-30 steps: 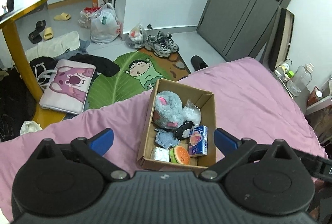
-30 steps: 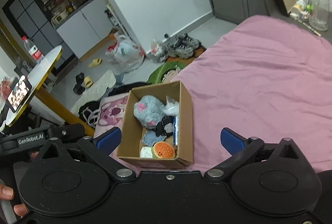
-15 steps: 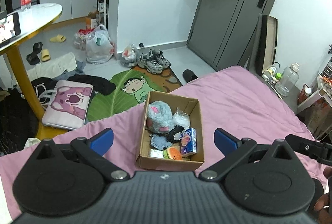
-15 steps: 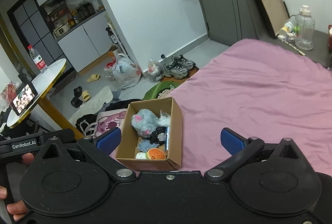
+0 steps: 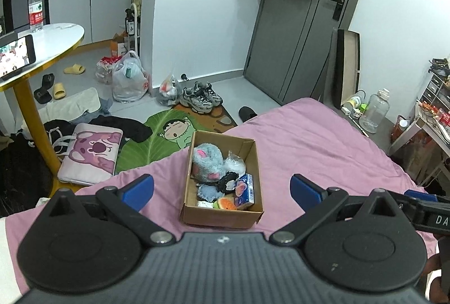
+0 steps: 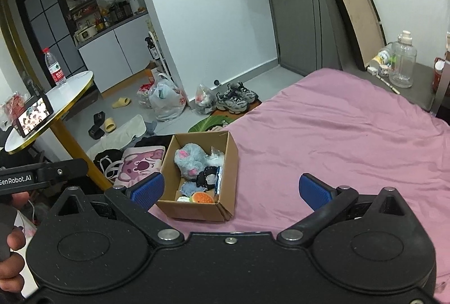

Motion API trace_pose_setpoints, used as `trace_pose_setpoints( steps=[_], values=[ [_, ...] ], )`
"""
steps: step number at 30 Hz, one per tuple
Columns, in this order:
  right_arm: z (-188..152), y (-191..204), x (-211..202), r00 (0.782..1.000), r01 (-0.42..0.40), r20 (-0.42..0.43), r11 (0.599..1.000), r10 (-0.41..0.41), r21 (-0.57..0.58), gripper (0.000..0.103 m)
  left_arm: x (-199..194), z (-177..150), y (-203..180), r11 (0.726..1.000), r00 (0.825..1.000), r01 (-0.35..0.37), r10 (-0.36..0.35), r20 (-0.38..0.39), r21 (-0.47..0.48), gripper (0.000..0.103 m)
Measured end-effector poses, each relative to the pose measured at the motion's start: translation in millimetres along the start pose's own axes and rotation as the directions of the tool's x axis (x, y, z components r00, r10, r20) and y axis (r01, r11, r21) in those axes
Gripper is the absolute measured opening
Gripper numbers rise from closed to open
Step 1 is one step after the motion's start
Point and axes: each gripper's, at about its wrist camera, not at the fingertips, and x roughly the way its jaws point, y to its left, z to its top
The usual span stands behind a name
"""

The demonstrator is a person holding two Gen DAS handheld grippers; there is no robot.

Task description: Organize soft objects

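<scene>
An open cardboard box [image 5: 222,215] [image 6: 228,163] sits on the pink bed. Inside lie a grey plush with pink ears [image 5: 206,164] [image 6: 189,160], a white crinkly bag [image 5: 234,163], a black and white toy [image 5: 227,182], a blue carton [image 5: 246,192], an orange squishy [image 5: 225,202] [image 6: 201,197] and a small grey-blue plush [image 5: 207,192]. My left gripper [image 5: 222,188] hangs open above and short of the box, nothing between its blue pads. My right gripper [image 6: 230,188] is open too, the box just beyond its left pad [image 6: 147,188].
The pink bedsheet [image 6: 337,146] spreads wide to the right of the box. Beyond the bed's edge the floor holds a leaf mat [image 5: 157,135], a pink cushion [image 5: 92,152], sneakers [image 5: 201,97] and bags. A round white table [image 5: 36,47] stands left. Bottles [image 6: 402,62] stand far right.
Both grippers have pulled back and up from the box, so it looks smaller and more of the room shows. Both stay open; the box's contents have not moved.
</scene>
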Motion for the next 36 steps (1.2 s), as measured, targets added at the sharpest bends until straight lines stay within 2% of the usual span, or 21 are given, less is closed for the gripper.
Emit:
trace_pose_setpoints(
  steps=[13,22,36],
  values=[
    [-9.0,7.9,-30.2,0.998,-0.04,0.057,0.999,0.041,-0.028,0.103,-26.3,-12.8,10.1,0.999,0.999,0.004,-0.006,0.048,0.043,0.102],
    [-18.5,6.0,-30.0,0.999,-0.019,0.048,1.0,0.02,-0.017,0.103,-31.5,-19.9,17.9,0.998,0.998,-0.002,-0.001,0.056,0.055,0.102],
    [-21.4,6.1,-32.0,0.999,-0.029,0.039,0.999,0.03,-0.014,0.103,-32.9,-21.1,21.4,0.999,0.999,0.001,-0.004,0.051,0.048,0.102]
  ],
)
